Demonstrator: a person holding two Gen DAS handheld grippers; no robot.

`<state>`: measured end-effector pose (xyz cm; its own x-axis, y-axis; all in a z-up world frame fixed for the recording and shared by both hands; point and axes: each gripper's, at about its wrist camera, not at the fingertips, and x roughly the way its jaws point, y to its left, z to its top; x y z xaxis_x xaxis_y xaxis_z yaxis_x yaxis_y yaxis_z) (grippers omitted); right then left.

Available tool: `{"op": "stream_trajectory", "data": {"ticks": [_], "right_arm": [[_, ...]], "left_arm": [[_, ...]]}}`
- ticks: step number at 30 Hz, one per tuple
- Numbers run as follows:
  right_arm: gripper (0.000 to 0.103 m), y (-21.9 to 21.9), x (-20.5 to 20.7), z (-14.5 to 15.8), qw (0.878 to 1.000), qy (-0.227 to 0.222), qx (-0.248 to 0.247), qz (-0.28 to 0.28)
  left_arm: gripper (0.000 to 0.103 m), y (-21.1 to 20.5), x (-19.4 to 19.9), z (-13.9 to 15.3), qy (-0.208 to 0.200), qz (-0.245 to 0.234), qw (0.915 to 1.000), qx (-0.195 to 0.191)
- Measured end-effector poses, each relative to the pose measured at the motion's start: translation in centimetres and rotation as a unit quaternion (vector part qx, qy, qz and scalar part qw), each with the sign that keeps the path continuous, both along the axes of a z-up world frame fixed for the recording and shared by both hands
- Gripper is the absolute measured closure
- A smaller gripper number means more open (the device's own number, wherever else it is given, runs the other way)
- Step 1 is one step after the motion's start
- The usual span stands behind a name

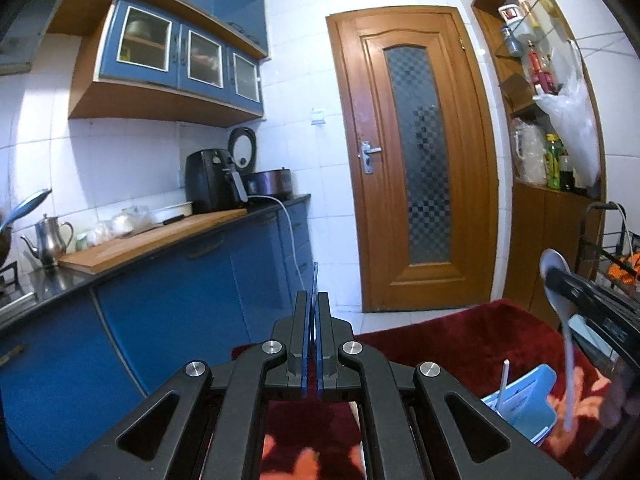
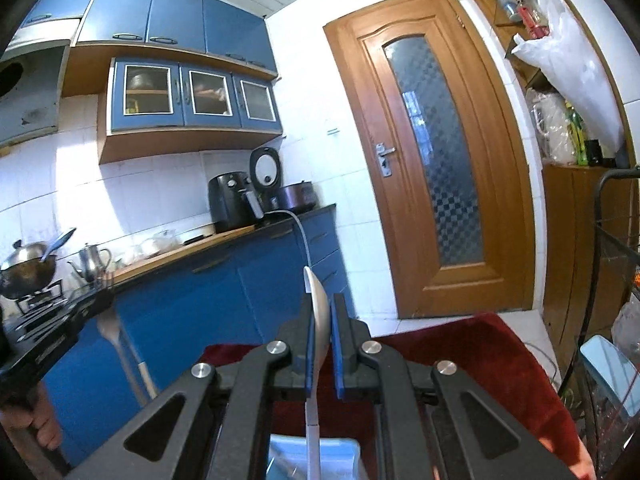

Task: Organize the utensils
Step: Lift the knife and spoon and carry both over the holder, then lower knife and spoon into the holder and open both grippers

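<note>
Blue cabinets (image 1: 168, 304) and a dark counter (image 1: 276, 202) run off to my left, with a wooden door (image 1: 412, 152) straight ahead of both tools and a red cloth (image 2: 460, 344) spread below them. My right gripper (image 2: 321, 320) is clamped on a white spoon (image 2: 320, 312), its blue pads pressing either side of the bowl, which stands upright and pokes out past the fingertips; the handle drops straight down behind the fingers toward a light blue holder (image 2: 344, 456) just beneath the tool. From my left wrist camera that same spoon (image 1: 554, 270) shows off to the right, bowl up, handle hanging down just beside the holder (image 1: 528, 400), where a thin white stick (image 1: 503, 380) already stands (I cannot tell what kind of utensil it is). My left gripper (image 1: 313, 308) has its jaws drawn almost together, with only a thin slit between the blue pads; from its own camera I cannot tell whether anything is pinched there. In the right wrist view, though, a pale spoon (image 2: 110, 328) hangs bowl up just below that left tool, blurred, at the far left. Further back on the counter sit a black air fryer (image 1: 212, 180) and a steel teapot (image 1: 50, 238).
</note>
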<state>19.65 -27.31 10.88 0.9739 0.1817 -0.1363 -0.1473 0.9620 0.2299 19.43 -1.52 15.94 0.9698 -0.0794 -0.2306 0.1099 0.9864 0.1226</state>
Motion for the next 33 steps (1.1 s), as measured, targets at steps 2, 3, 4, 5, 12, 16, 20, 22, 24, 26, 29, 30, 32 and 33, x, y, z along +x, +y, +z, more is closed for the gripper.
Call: {"op": "stream_trajectory", "data": {"ticks": [2,3,4,5,12,16,20,22,24,26,29,30,32,33], "right_arm": [[0.094,0.3,0.6,-0.3,1.000,-0.008,-0.004,-0.010],[0.094,0.4,0.8,-0.5,1.000,-0.012,-0.007,-0.014],[0.094,0.5,0.9,-0.8,1.000,-0.013,-0.010,-0.017],[0.094,0.7,1.1,-0.9,1.000,-0.014,-0.013,-0.019],[0.094,1.5,1.0,-2.6,0.999,0.004,-0.040,-0.009],[0.093,1.6,0.6,-2.9,0.999,0.023,-0.045,0.003],[0.092,1.3,0.1,-3.0,0.998,0.040,-0.035,0.025],[0.090,1.1,-0.4,-3.0,0.998,0.043,-0.030,0.029],[0.088,1.0,-0.9,-2.6,0.998,0.040,-0.028,0.032],[0.083,0.9,-1.5,-2.1,0.998,0.036,-0.025,0.037],[0.080,0.9,-2.6,-1.1,0.998,0.027,-0.024,0.044],[0.080,1.0,-3.0,-0.8,0.998,0.024,-0.026,0.045],[0.080,1.2,-3.8,-0.2,0.998,0.021,-0.030,0.046],[0.080,1.2,-4.2,0.1,0.998,0.021,-0.031,0.046]], "left_arm": [[0.101,-0.3,0.2,-0.6,0.005,-0.006,1.0000,0.002],[0.101,-0.4,0.2,-1.0,0.008,-0.009,0.9999,0.002],[0.101,-0.5,0.3,-1.3,0.011,-0.010,0.9999,0.001],[0.101,-0.5,0.4,-1.6,0.017,-0.013,0.9998,-0.004],[0.101,-0.5,0.6,-3.7,0.039,-0.036,0.9980,-0.034],[0.098,-0.6,0.6,-4.7,0.068,-0.063,0.9942,-0.055],[0.095,-0.7,0.4,-5.5,0.094,-0.084,0.9895,-0.071],[0.088,-0.8,0.1,-5.5,0.092,-0.082,0.9897,-0.072],[0.086,-0.8,-0.4,-5.3,0.089,-0.081,0.9901,-0.073],[0.084,-0.8,-0.9,-4.9,0.088,-0.081,0.9899,-0.075],[0.084,-0.7,-1.7,-4.2,0.083,-0.080,0.9905,-0.074],[0.083,-0.7,-2.0,-3.9,0.080,-0.081,0.9907,-0.075],[0.083,-0.4,-2.7,-3.4,0.078,-0.082,0.9907,-0.076],[0.083,-0.3,-3.2,-3.2,0.078,-0.081,0.9907,-0.077]]}}
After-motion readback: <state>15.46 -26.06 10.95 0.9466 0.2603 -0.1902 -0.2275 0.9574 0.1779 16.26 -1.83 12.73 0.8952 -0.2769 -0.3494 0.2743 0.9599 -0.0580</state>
